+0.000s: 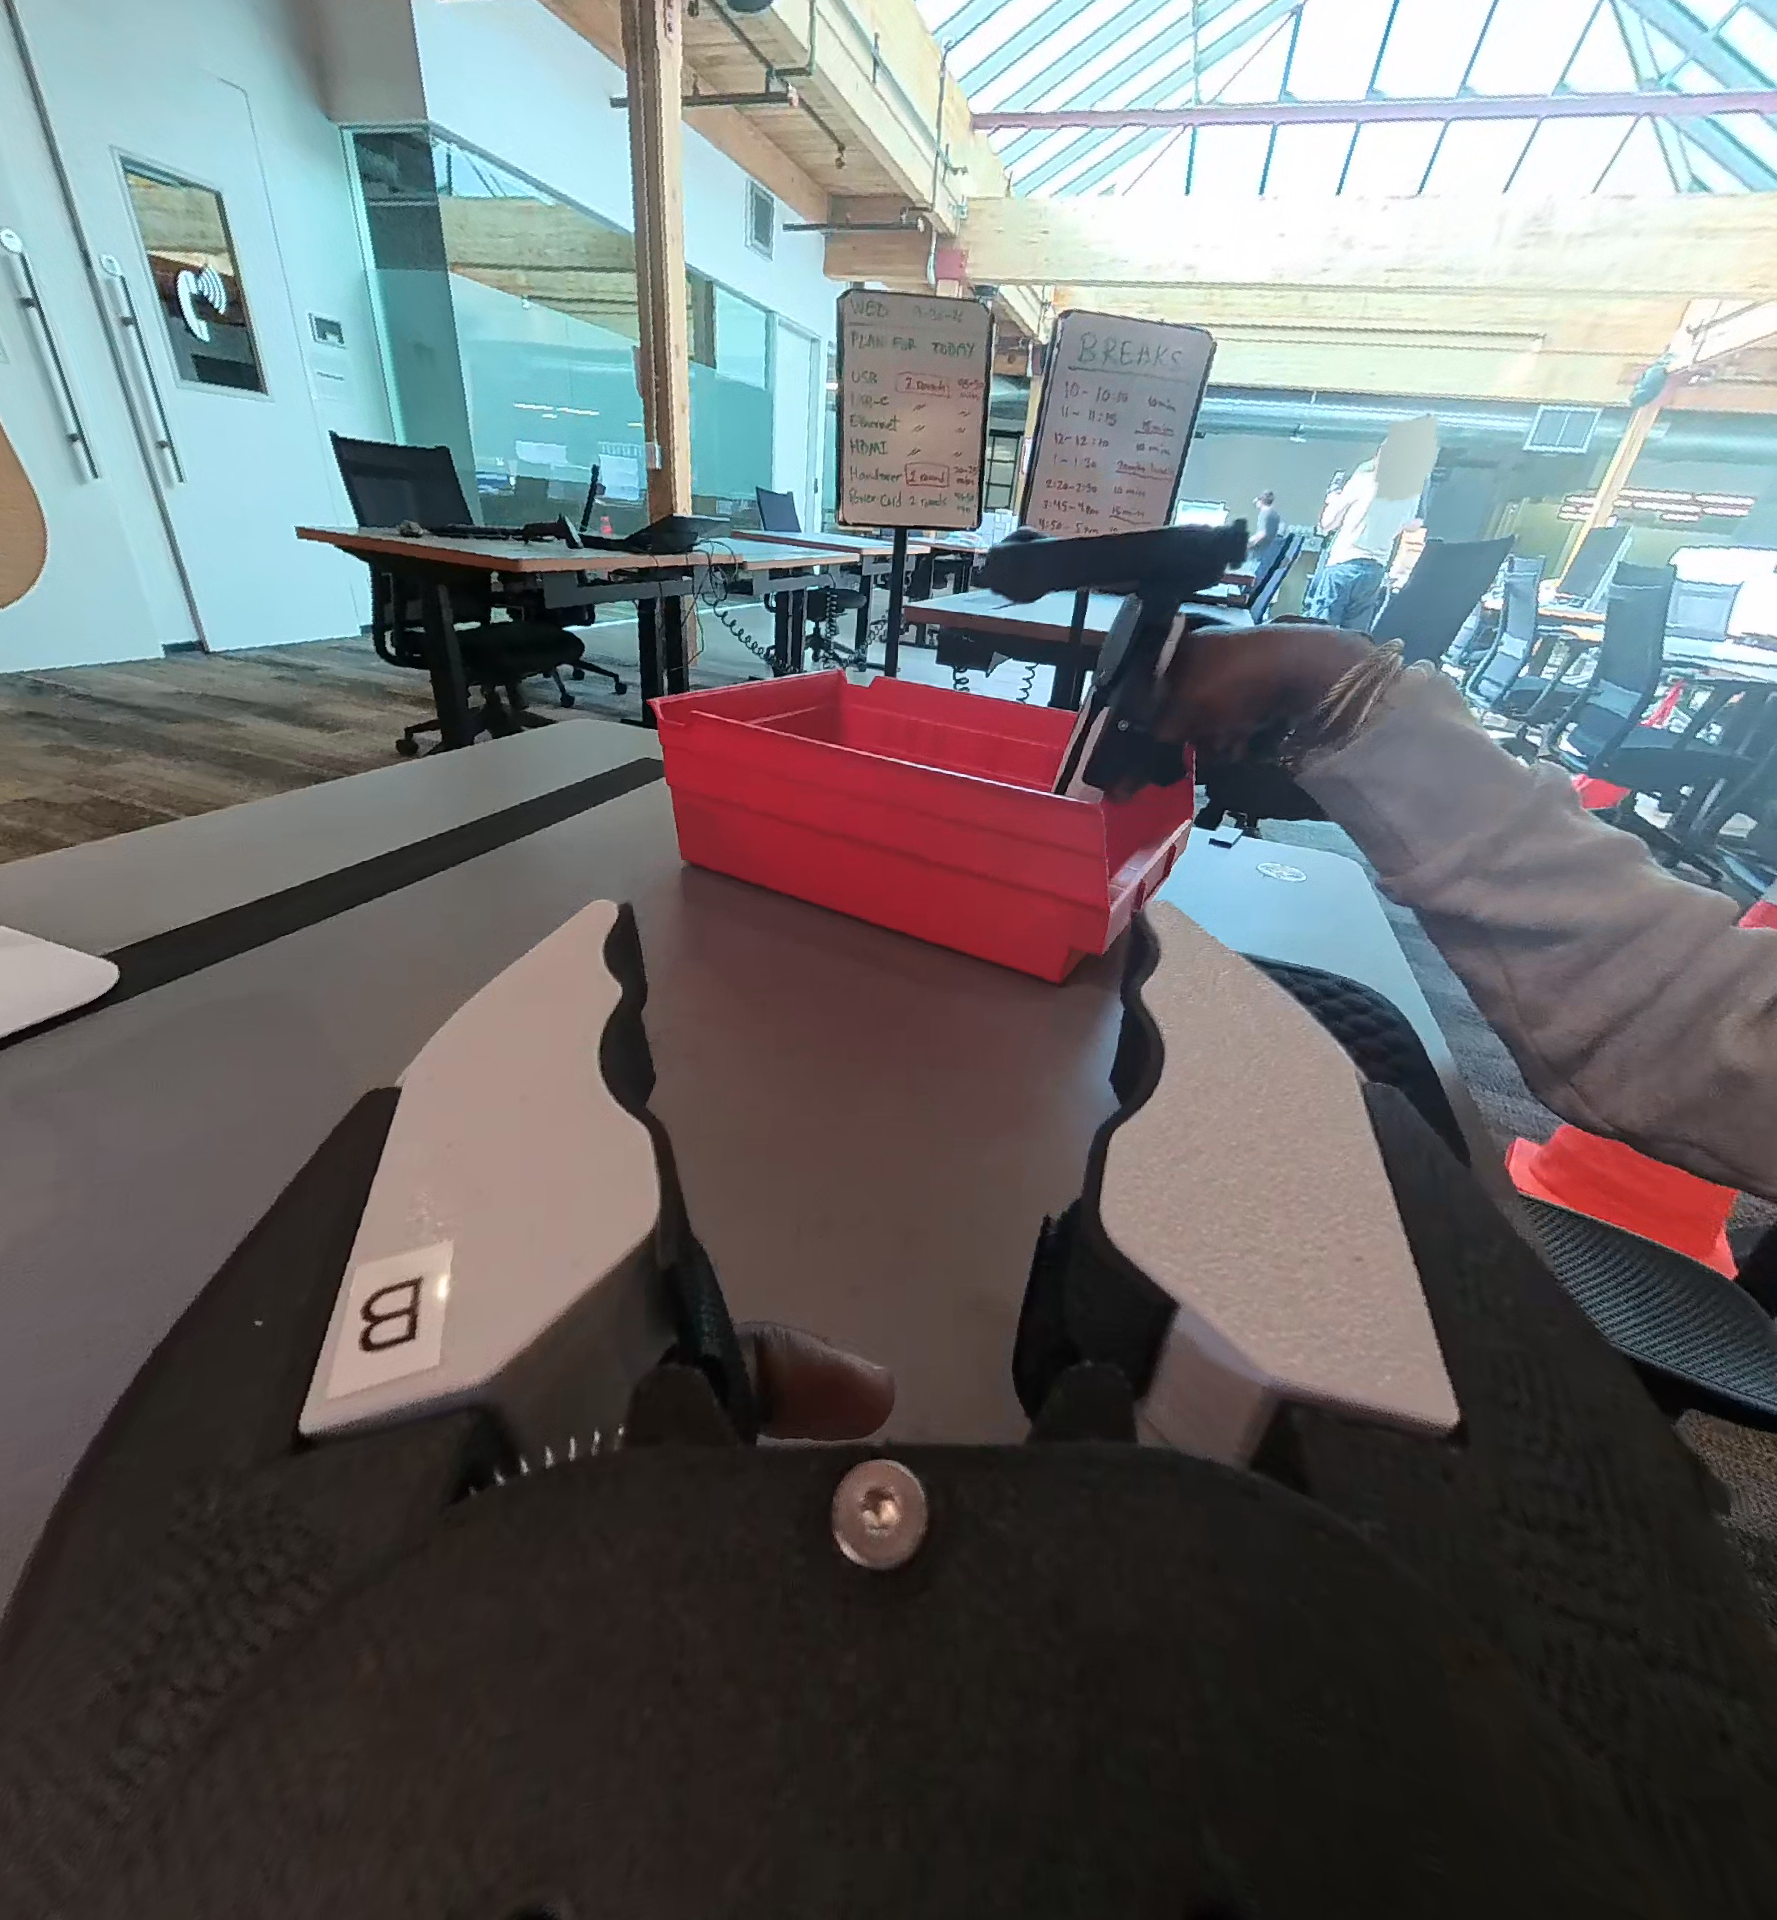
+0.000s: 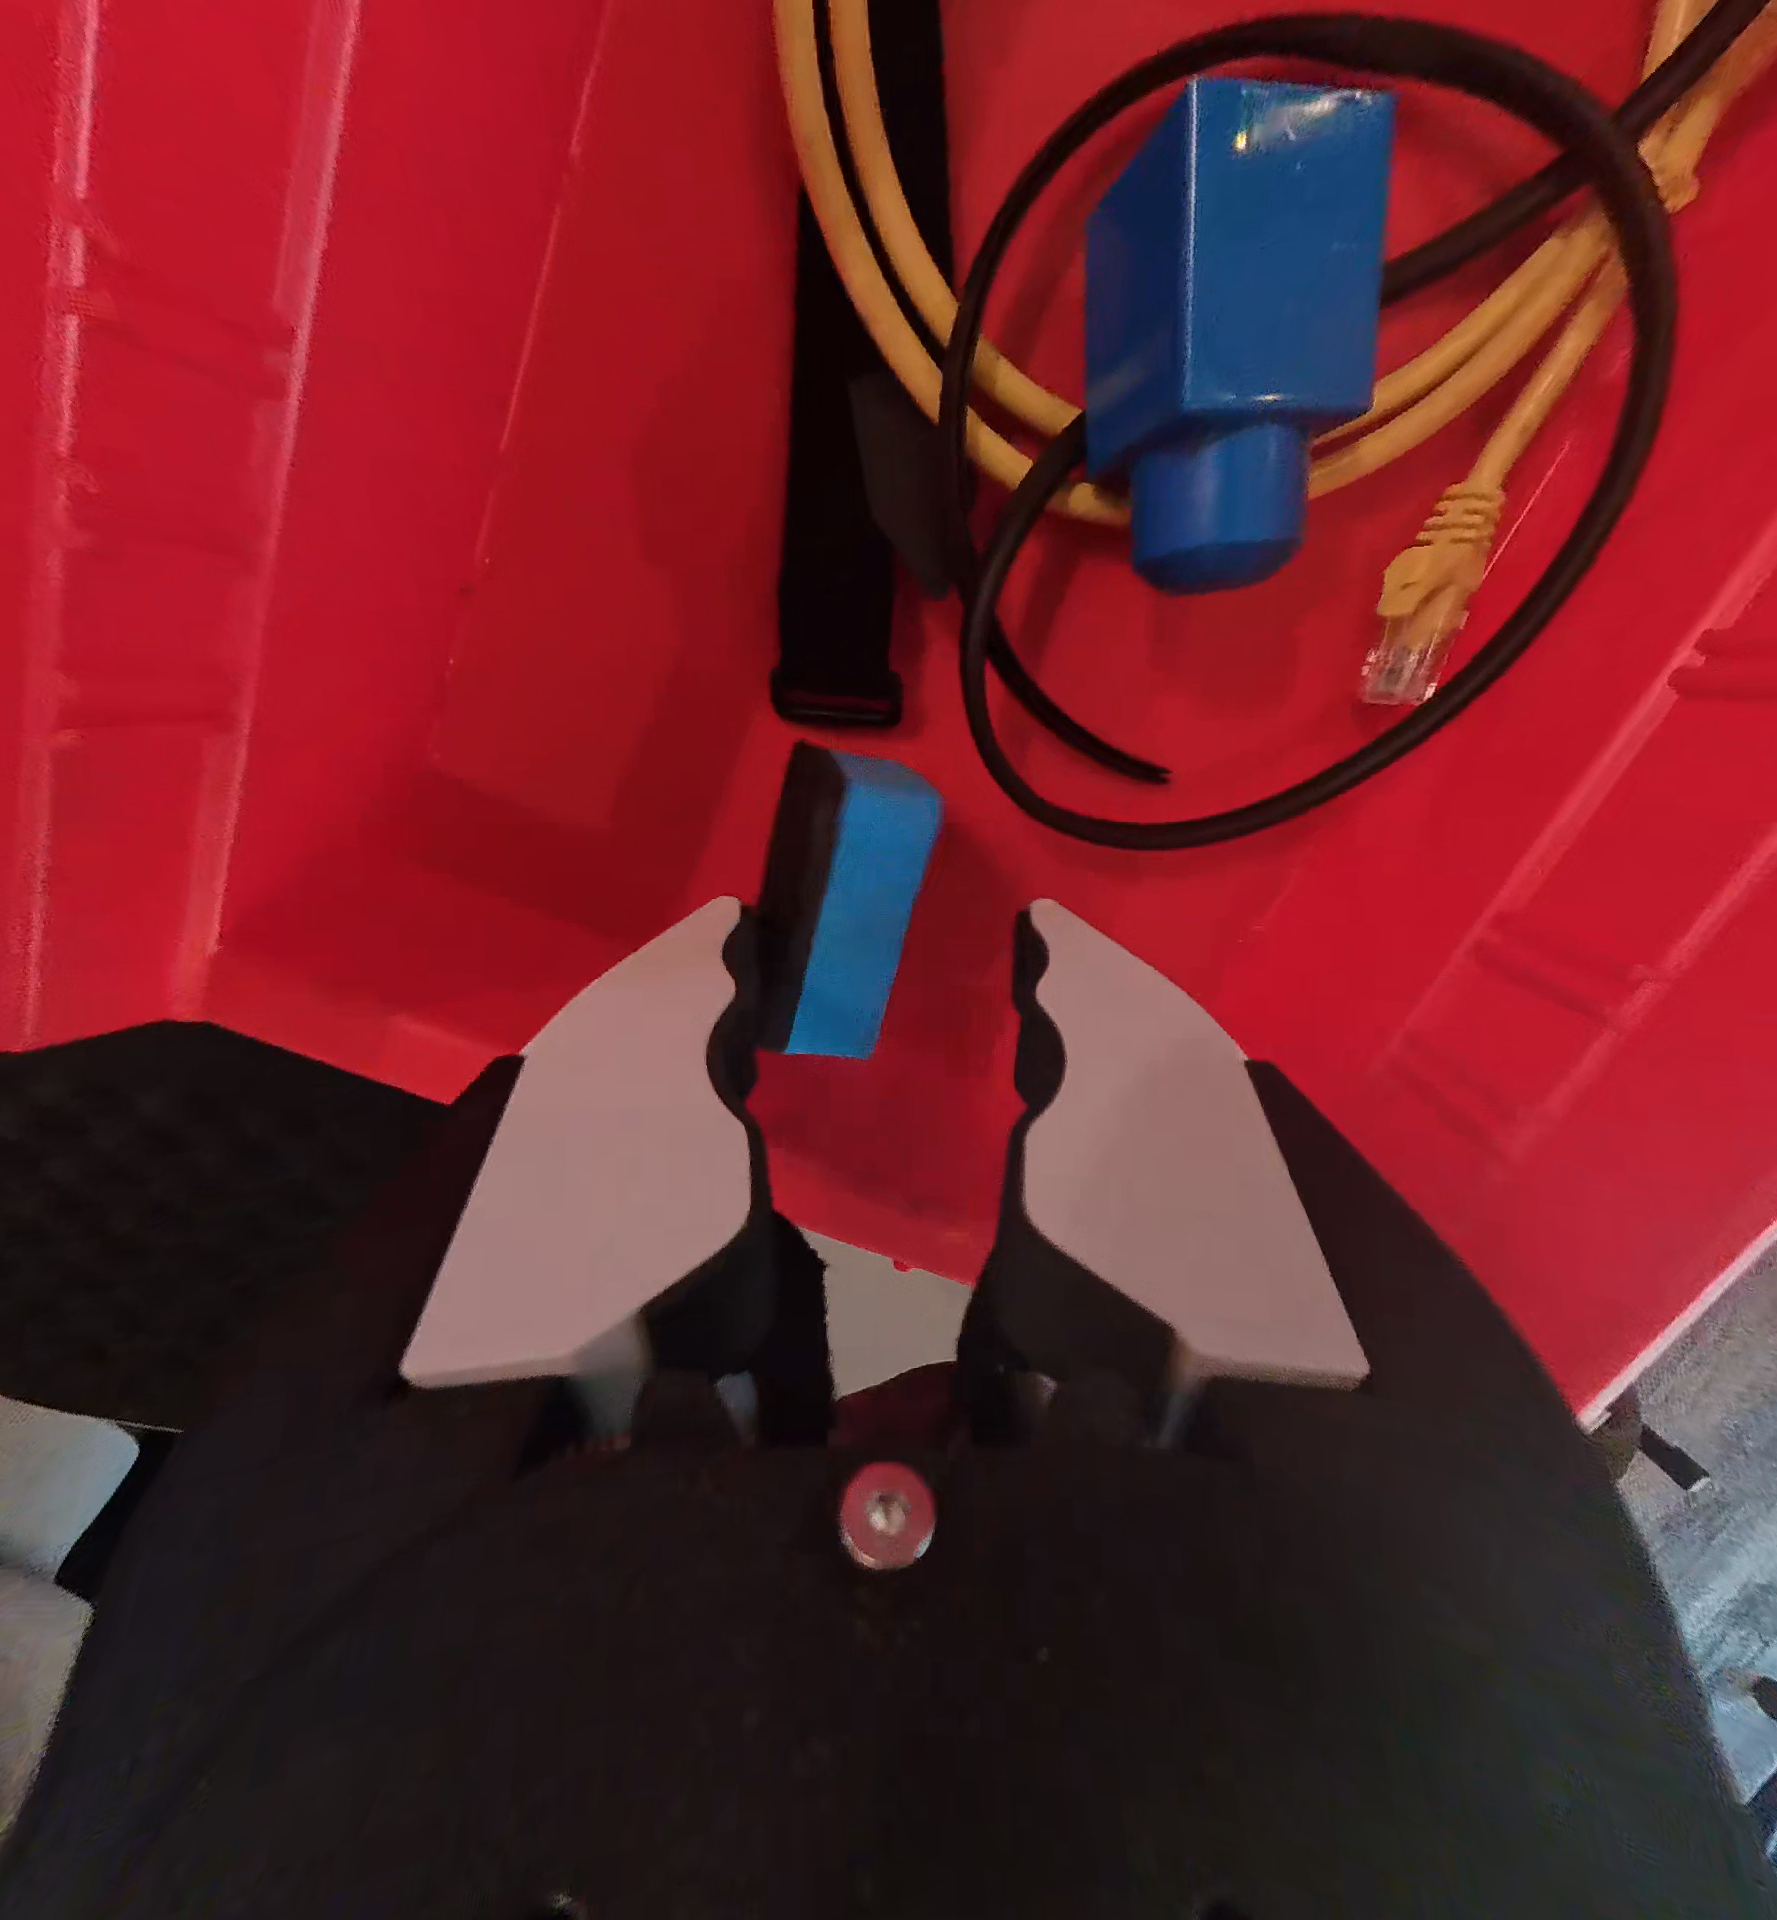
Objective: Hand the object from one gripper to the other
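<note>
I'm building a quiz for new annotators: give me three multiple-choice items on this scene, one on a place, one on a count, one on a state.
1. Where do the right tongs point?
A. Into the red bin
B. At a whiteboard
C. At the floor

2. How many blue items lie in the bin?
A. One
B. Two
C. Four

3. The left tongs are:
A. Shut on a cable
B. Open, holding nothing
C. Out of view

Answers: 1 A, red walls fill the right wrist view. 2 B, the blue block and the blue pad. 3 B, bare table shows between the fingers.
</note>
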Demonstrator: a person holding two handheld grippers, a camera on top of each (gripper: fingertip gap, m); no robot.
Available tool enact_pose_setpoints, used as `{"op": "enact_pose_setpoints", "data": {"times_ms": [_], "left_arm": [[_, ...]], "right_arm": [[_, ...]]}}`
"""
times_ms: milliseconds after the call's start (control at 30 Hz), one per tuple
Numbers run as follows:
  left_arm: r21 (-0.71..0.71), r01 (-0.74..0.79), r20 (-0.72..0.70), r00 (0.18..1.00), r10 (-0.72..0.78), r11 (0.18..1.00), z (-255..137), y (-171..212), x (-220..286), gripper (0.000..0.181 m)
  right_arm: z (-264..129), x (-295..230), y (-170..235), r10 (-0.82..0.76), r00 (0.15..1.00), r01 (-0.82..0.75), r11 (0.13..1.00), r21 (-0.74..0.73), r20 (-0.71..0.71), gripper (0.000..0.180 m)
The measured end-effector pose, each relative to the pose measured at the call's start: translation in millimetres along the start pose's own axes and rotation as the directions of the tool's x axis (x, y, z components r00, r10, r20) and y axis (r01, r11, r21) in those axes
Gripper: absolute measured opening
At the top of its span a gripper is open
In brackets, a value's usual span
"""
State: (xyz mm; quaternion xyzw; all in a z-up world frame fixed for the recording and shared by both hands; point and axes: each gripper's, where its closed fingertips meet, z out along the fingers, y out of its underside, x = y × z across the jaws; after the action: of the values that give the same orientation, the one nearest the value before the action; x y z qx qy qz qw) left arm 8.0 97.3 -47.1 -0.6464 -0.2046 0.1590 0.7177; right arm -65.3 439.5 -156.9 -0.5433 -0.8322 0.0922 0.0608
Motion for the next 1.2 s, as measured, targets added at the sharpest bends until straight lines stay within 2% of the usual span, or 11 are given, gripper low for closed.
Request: {"op": "enact_pose_setpoints", "data": {"times_ms": [167,300,367,467,533,633,800,900,967,1067,1200], "left_arm": [[-0.029,0.012,0.008,1.000,-0.011,1.000,1,4,-1,0.092],[-0.077,0.008,0.055,0.998,-0.004,0.997,3,12,-8,0.095],[-0.100,0.003,0.081,0.997,0.005,0.995,3,16,-12,0.098],[-0.126,0.010,0.117,0.993,0.005,0.992,3,20,-18,0.102],[-0.152,0.015,0.163,0.987,0.011,0.988,1,22,-25,0.105],[-0.196,0.033,0.259,0.966,0.020,0.980,-4,27,-41,0.108],[-0.243,0.122,0.403,0.915,-0.014,0.962,-17,39,-67,0.116],[-0.253,0.159,0.435,0.900,-0.034,0.955,-23,41,-75,0.118],[-0.252,0.167,0.433,0.900,-0.043,0.953,-23,42,-75,0.118],[-0.280,0.157,0.427,0.904,-0.024,0.947,-22,45,-74,0.118],[-0.311,0.151,0.432,0.902,-0.002,0.938,-22,51,-74,0.120]], "right_arm": [[-3,2,-5,0.018,0.999,-0.017,0.999,0.037,-0.033,0.069],[-25,-7,-33,0.015,0.997,0.004,0.965,0.263,-0.072,0.089],[-43,-22,-52,-0.008,0.995,0.048,0.912,0.408,-0.099,0.097],[-72,-63,-78,-0.055,0.990,0.121,0.781,0.613,-0.126,0.111],[-84,-100,-89,-0.082,0.986,0.159,0.698,0.698,-0.142,0.116],[-70,-169,-90,-0.186,0.973,0.228,0.678,0.699,-0.137,0.121],[-8,-262,-92,-0.307,0.950,0.273,0.720,0.638,-0.060,0.119],[28,-301,-91,-0.357,0.933,0.262,0.768,0.585,0.050,0.128],[50,-313,-88,-0.373,0.924,0.278,0.806,0.522,0.086,0.146],[68,-316,-92,-0.362,0.929,0.278,0.817,0.505,0.075,0.146],[70,-313,-95,-0.310,0.949,0.235,0.826,0.512,0.065,0.146]]}}
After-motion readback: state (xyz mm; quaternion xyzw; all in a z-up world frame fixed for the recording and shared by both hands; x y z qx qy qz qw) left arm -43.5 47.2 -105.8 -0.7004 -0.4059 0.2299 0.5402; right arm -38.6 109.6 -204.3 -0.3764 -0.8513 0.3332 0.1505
